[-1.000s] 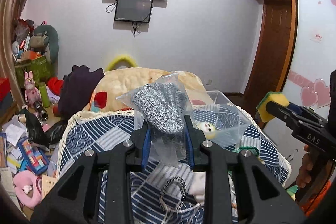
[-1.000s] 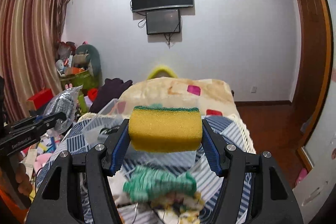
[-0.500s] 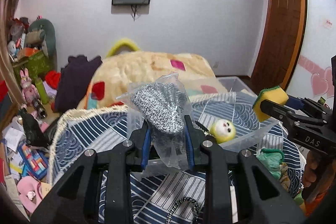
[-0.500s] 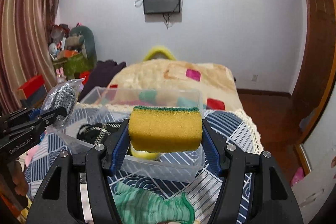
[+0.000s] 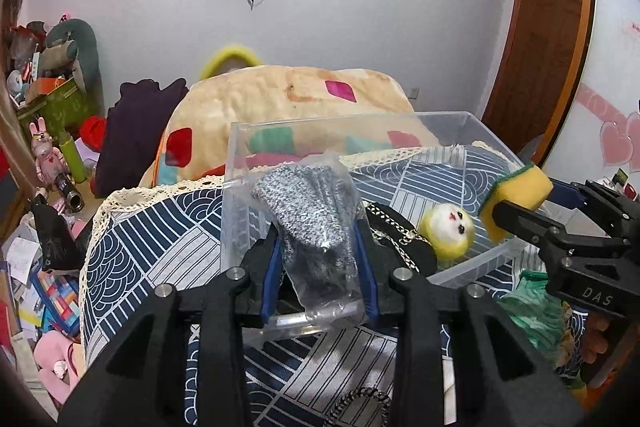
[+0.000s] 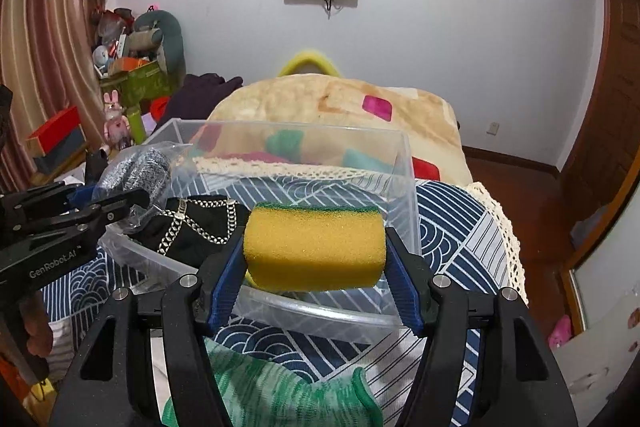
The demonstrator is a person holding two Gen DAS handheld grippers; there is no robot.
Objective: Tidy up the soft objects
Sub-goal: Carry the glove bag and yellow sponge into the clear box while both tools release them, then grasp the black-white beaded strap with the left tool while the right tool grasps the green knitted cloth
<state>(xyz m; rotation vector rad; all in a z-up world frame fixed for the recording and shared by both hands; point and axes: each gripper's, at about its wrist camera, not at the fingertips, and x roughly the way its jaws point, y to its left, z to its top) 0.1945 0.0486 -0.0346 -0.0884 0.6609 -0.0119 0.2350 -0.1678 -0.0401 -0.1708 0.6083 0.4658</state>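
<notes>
My left gripper (image 5: pixel 318 267) is shut on a grey knit item in a clear plastic bag (image 5: pixel 310 215), held over the near left corner of a clear plastic bin (image 5: pixel 360 123). My right gripper (image 6: pixel 316 279) is shut on a yellow sponge with a green top (image 6: pixel 314 247), held over the bin's near rim (image 6: pixel 320 311). The sponge also shows in the left wrist view (image 5: pixel 516 197). Inside the bin lie a black item with a chain (image 6: pixel 200 223) and a yellow and white plush toy (image 5: pixel 448 229). The bagged knit shows at left in the right wrist view (image 6: pixel 136 171).
The bin stands on a blue and white patterned cover (image 5: pixel 160 239). A green knit cloth (image 6: pixel 272 391) lies in front of the bin. A beige blanket (image 5: pixel 296 95) is piled behind it. Toys and boxes crowd the floor at left (image 5: pixel 48 267).
Both grippers have moved forward and tilted down toward the bin, which now fills the middle of both views. Both still hold their objects.
</notes>
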